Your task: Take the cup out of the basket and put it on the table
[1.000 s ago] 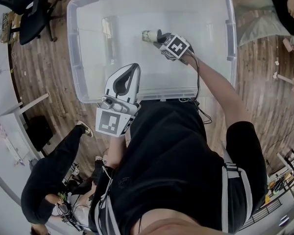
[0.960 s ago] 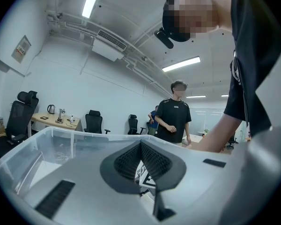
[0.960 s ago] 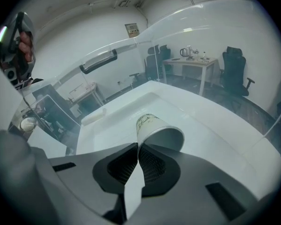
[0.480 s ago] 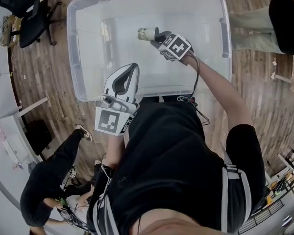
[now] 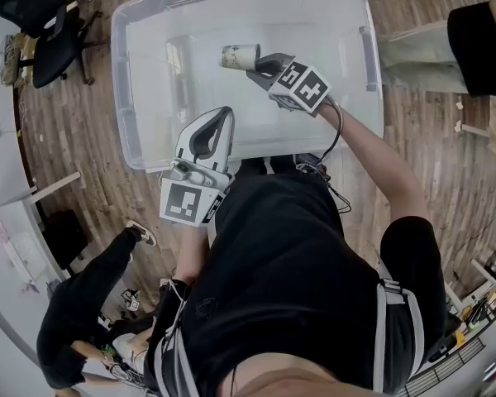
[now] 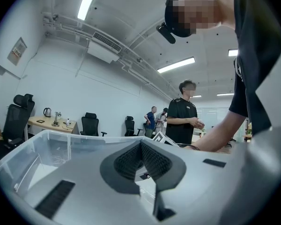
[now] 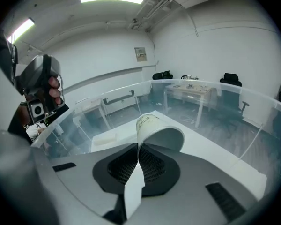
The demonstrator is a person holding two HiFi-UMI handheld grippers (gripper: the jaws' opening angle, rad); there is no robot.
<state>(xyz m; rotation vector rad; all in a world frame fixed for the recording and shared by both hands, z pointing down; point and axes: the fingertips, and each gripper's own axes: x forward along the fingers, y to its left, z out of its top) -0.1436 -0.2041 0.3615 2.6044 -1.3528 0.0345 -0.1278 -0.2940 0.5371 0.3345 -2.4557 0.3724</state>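
Cup (image 5: 240, 55) is tipped on its side inside the clear plastic basket (image 5: 121, 89), toward the far edge. Its rim wall is pinched between the clamped jaws of the right gripper (image 5: 259, 62). Dark print on the cup's side is too small to read. The left gripper (image 5: 221, 118), jaws pressed together on nothing, hovers over the basket's near edge.
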